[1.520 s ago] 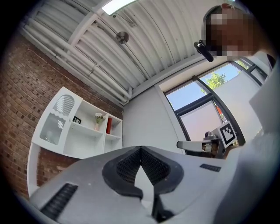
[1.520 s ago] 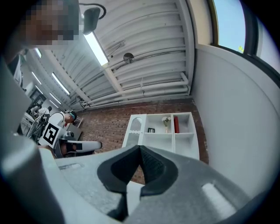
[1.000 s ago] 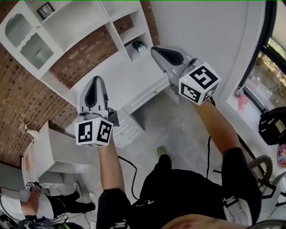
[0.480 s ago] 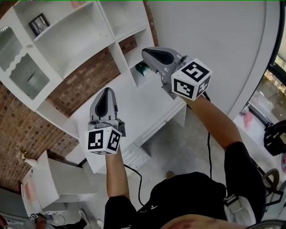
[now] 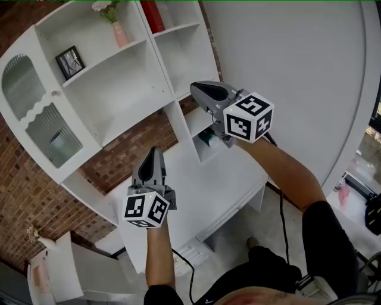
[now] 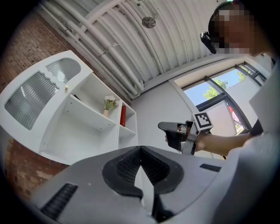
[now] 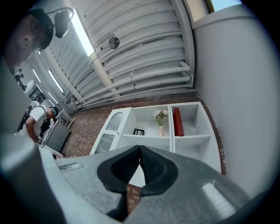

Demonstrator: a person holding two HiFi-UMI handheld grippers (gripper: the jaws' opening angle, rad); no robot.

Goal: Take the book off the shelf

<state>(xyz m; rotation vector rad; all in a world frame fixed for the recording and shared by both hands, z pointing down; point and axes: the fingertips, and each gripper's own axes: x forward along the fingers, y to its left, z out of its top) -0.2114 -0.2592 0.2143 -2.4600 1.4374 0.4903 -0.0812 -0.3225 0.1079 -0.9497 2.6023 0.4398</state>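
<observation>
Well, a brick wall (image 5: 36, 196) runs behind everything, and against it stands a tall white shelf unit (image 5: 119, 89) with open compartments. Below the unit a white counter (image 5: 202, 190) juts out. On the unit's left side hangs an arched door with ribbed glass (image 5: 41, 125), which is closed.

The person holds both arms up toward the unit. The left tool (image 5: 156, 152) is the lower of the two, in front of the counter's edge; its jaws are pressed together with nothing between them. The right tool (image 5: 199, 89) is raised higher, at the level of the lower cubbies, and its jaws are likewise closed tight and empty. Neither tool touches the unit.

The red book (image 5: 152, 15) stands upright in the top right compartment, close against the divider on that compartment's left side, well apart from both tools. One shelf down and further left a small dark picture frame (image 5: 70, 62) leans. Just across the divider from the book a pink vase (image 5: 121, 34) holds pale flowers. Something small and dark green (image 5: 208, 138) sits in a low cubby beneath the right tool; I cannot make out what it is.
</observation>
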